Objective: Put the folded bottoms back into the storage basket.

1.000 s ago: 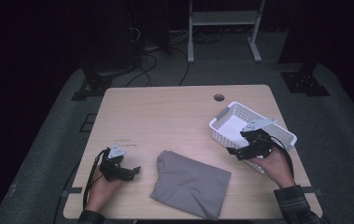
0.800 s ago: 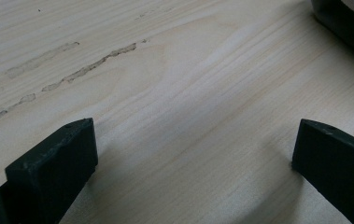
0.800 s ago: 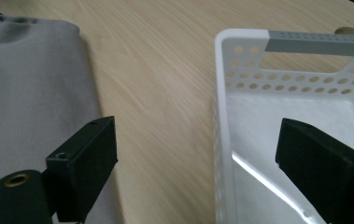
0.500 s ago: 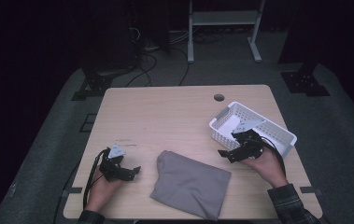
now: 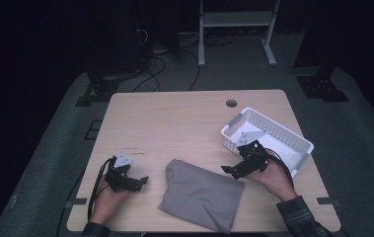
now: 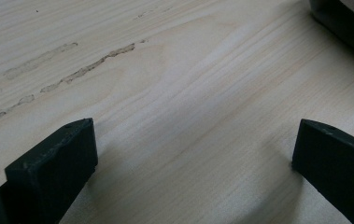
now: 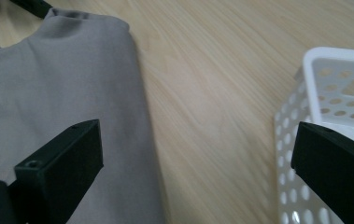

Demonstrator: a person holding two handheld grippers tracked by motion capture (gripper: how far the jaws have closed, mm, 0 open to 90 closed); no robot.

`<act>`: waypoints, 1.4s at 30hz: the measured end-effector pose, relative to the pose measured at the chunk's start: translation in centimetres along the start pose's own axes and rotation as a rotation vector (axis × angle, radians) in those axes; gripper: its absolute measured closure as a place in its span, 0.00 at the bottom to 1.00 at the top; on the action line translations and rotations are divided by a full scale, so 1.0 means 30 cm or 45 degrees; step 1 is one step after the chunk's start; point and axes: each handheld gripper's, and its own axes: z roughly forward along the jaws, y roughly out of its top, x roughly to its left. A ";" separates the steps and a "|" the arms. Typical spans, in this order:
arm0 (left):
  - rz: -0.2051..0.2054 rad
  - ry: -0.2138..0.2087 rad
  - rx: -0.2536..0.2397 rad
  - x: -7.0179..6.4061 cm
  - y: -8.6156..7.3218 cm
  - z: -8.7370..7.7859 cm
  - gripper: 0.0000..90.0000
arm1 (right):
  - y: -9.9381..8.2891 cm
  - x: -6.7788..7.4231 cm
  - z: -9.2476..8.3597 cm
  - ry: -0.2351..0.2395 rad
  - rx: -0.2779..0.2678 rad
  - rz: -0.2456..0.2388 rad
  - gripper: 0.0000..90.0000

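hovering with jaws apart: right gripper (image 5: 235, 170) between cloth (image 5: 202, 194) edge and basket (image 5: 303, 147), probably to grasp the cloth; left gripper (image 5: 136, 182) idle, apart, over bare table (image 5: 174, 118).

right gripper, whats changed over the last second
The right gripper has moved from over the white basket toward the person and left, to the right edge of the grey cloth, jaws open, holding nothing. The left gripper, cloth and basket stayed put.

text: none legible | labels: none | numbers: none | signs: none
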 end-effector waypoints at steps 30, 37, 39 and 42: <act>0.000 -0.001 0.000 0.000 0.000 0.000 0.00 | 0.026 0.103 0.100 0.097 0.012 -0.047 0.00; -0.001 -0.001 -0.001 0.000 0.000 0.000 0.00 | 0.024 0.130 0.134 0.108 0.035 -0.062 0.00; 0.000 -0.001 0.000 0.000 0.000 0.000 0.00 | 0.023 0.136 0.144 0.114 0.040 -0.065 0.00; 0.001 -0.001 0.000 0.000 0.000 0.000 0.00 | 0.023 0.148 0.157 0.123 0.045 -0.069 0.00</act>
